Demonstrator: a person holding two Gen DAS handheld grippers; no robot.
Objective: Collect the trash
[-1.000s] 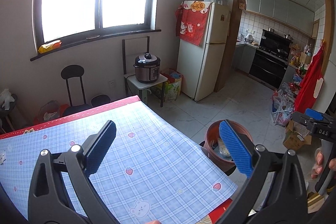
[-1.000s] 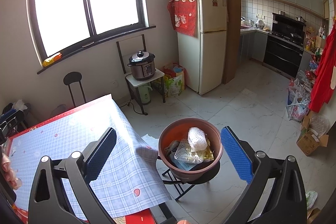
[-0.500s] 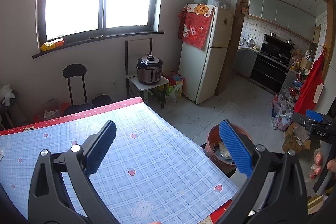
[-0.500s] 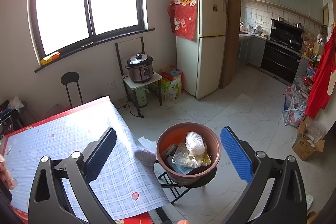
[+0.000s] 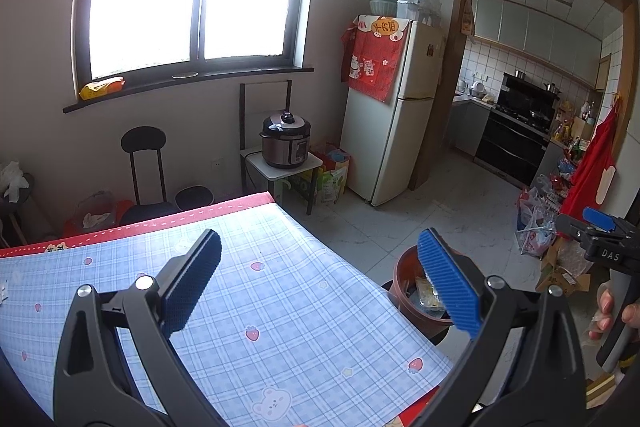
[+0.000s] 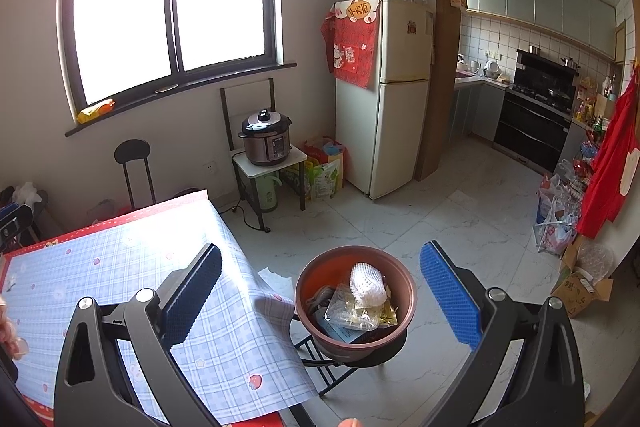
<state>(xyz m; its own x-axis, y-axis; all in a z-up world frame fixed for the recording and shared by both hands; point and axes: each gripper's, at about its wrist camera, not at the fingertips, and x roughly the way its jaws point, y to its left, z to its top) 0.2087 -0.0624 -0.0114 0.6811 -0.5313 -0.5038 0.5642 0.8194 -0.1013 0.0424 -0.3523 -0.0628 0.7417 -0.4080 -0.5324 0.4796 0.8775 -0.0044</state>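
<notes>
Both claws are spread wide with nothing between their blue pads. From its own camera the right gripper (image 6: 320,303) hangs above the floor beside the table, its fingers framing a brown trash bin (image 6: 356,337) that stands on a black folding stand just off the table's corner. Inside the bin lie a white foam net sleeve (image 6: 367,285), a crinkled clear wrapper (image 6: 352,311) and some darker scraps — all below the rim. The left gripper (image 5: 320,287) hovers over the table (image 5: 280,307), which is covered by a blue plaid cloth printed with strawberries and bears; the cloth's corner droops over the edge next to the bin. In the left view the bin (image 5: 404,281) shows partly behind the right-hand finger, and the other gripper with the person's hand (image 5: 610,311) sits at the far right edge.

Farther back, a pressure cooker (image 6: 265,137) rests on a small white side table — beside it a cream fridge (image 6: 390,99) draped with a red cloth. Beyond that, a doorway opens onto a kitchen.
</notes>
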